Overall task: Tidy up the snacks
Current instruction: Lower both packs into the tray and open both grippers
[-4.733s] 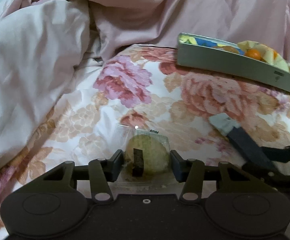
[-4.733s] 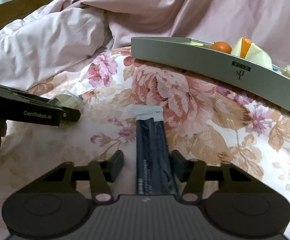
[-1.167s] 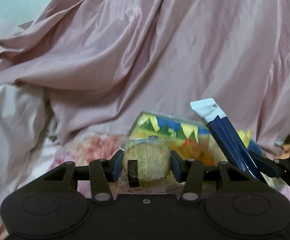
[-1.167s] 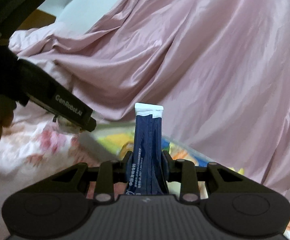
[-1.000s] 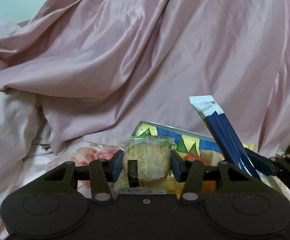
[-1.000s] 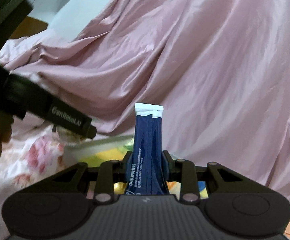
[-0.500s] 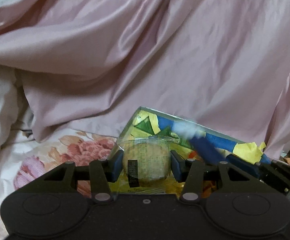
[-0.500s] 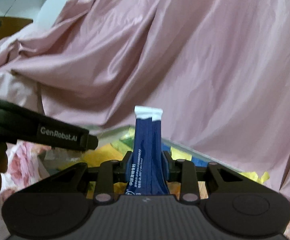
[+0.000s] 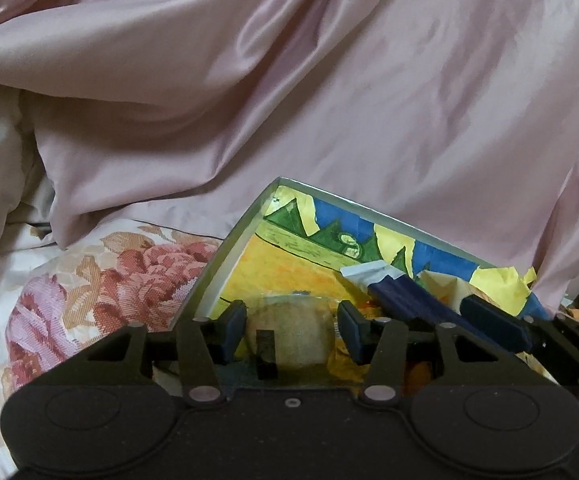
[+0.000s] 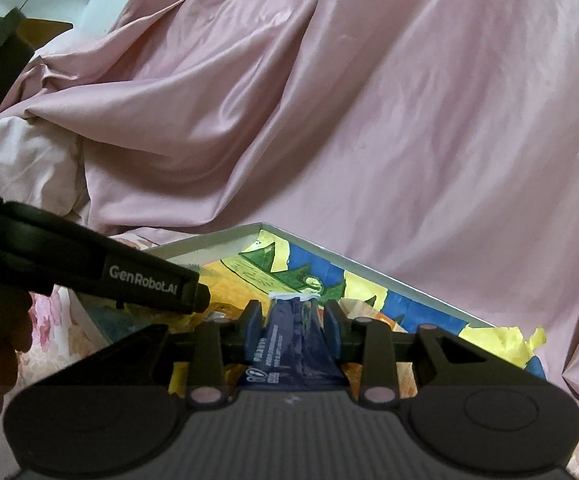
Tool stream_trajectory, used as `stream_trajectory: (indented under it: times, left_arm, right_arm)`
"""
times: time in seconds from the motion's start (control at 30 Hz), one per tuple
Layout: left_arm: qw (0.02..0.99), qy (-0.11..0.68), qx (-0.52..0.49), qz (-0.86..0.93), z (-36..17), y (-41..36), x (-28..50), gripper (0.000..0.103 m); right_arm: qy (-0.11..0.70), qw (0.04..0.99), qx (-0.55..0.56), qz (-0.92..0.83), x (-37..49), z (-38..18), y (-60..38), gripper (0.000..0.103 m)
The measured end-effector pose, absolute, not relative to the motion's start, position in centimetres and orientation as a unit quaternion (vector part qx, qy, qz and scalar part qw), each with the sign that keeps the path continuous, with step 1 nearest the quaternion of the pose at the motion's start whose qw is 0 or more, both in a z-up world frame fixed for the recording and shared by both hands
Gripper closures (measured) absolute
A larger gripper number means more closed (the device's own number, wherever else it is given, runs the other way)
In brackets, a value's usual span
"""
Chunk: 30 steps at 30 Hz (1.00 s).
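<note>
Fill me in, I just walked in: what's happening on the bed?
A person is sorting snacks with two handheld claws. The left claw grips a round pastry in clear wrap; the right claw pinches a dark blue stick sachet. Both are poised over the grey tray with a colourful picture lining, neither released.

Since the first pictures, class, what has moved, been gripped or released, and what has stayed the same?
Both snacks left the floral bedspread and now sit low over the box. The left gripper carried the cookie there; its fingers now look slightly apart. The right gripper closed on the blue sachet and tilted it down. The box stayed.
</note>
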<state>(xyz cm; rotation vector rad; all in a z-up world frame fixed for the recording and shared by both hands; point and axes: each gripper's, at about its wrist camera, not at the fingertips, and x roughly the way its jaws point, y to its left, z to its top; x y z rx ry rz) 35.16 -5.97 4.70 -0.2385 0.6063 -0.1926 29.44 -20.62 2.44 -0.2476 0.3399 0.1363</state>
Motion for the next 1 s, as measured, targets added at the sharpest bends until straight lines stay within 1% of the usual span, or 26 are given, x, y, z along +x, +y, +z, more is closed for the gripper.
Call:
stream_trajectory:
  times: [0.07,0.13,0.17,0.23,0.3,0.4,0.53,0.67,0.73,0.8,0.93,1.0]
  left_arm:
    - [0.942,0.298,-0.123,-0.094,4.7,-5.9,35.2,0.043]
    - [0.942,0.297,-0.128,-0.091,4.8,-5.8,35.1,0.036]
    - [0.942,0.296,-0.131,-0.089,4.9,-5.8,35.0,0.034]
    - [0.943,0.291,-0.137,-0.083,5.1,-5.7,34.7,0.025]
    - [0.945,0.283,-0.141,-0.079,5.3,-5.6,34.4,0.02]
    - [0.949,0.273,-0.142,-0.074,5.8,-5.5,34.0,0.016]
    - [0.95,0.267,-0.148,-0.071,6.3,-5.4,33.6,0.008]
    - [0.953,0.259,-0.144,-0.064,6.8,-5.4,33.1,0.006]
    - [0.954,0.258,-0.143,-0.062,7.1,-5.4,32.9,0.002]
    - [0.955,0.254,-0.143,-0.058,7.4,-5.4,32.7,0.001]
    - [0.956,0.249,-0.143,-0.057,7.9,-5.2,32.4,0.001]
    - [0.957,0.248,-0.141,-0.056,8.1,-5.3,32.2,0.001]
  right_arm:
    - [0.168,0.976,-0.122,0.068,29.3,2.4,-20.8,0.061]
    - [0.166,0.976,-0.122,0.069,29.2,2.4,-20.9,0.058]
    - [0.165,0.976,-0.123,0.069,29.1,2.4,-20.9,0.056]
    - [0.162,0.976,-0.127,0.067,28.9,2.5,-20.9,0.052]
    - [0.16,0.977,-0.127,0.067,28.7,2.6,-21.0,0.047]
    - [0.153,0.978,-0.129,0.063,28.4,2.8,-21.1,0.037]
    - [0.157,0.979,-0.118,0.06,28.2,3.1,-21.6,0.034]
    - [0.157,0.98,-0.11,0.057,27.7,3.4,-22.0,0.028]
    - [0.153,0.981,-0.108,0.056,27.5,3.7,-22.1,0.025]
    - [0.149,0.981,-0.108,0.054,27.2,4.0,-22.2,0.021]
    - [0.143,0.983,-0.105,0.05,26.8,4.6,-22.4,0.017]
    - [0.14,0.984,-0.103,0.047,26.6,4.9,-22.5,0.012]
